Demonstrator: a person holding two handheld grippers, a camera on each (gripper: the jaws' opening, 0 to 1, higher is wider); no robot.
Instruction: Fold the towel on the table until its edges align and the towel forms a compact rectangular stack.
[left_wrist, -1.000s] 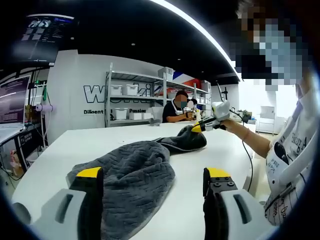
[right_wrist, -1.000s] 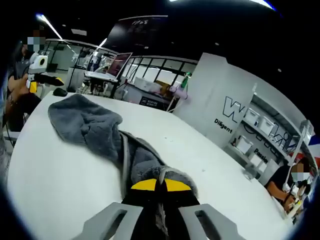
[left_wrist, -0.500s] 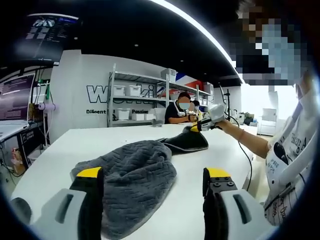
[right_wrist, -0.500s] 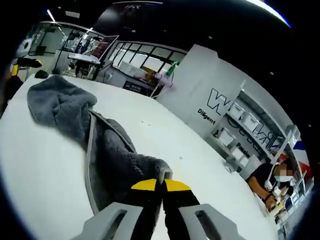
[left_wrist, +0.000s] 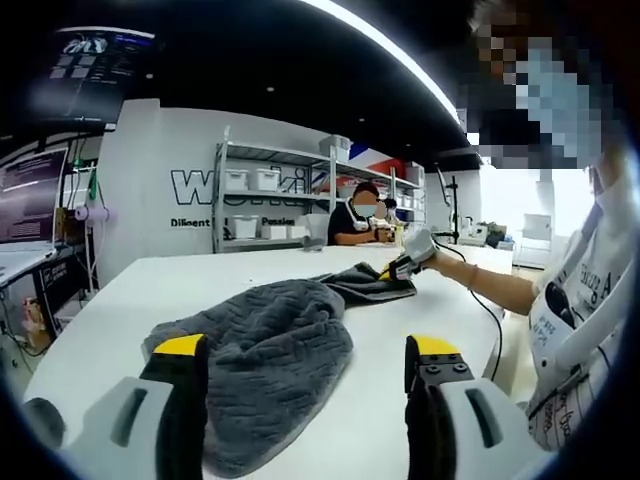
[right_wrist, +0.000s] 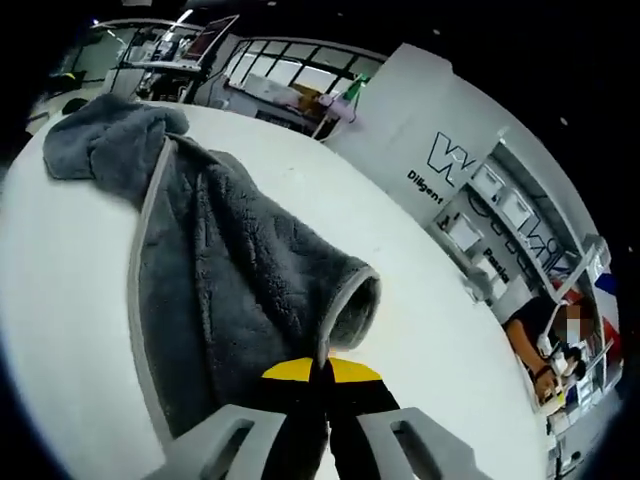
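Wide white table (left_wrist: 300, 270): bare room on every side of your cloth | crumpled grey fleece towel (left_wrist: 265, 345) mid-table, pale hem curling | your right gripper (right_wrist: 321, 372) pinched on its far corner | your left gripper (left_wrist: 305, 355) spread wide, holding nothing.

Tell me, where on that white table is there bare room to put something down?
Bare table lies between the grey towel and the far shelving, and beside the towel's free side. The towel crowds the middle, where the right gripper pinches its edge.
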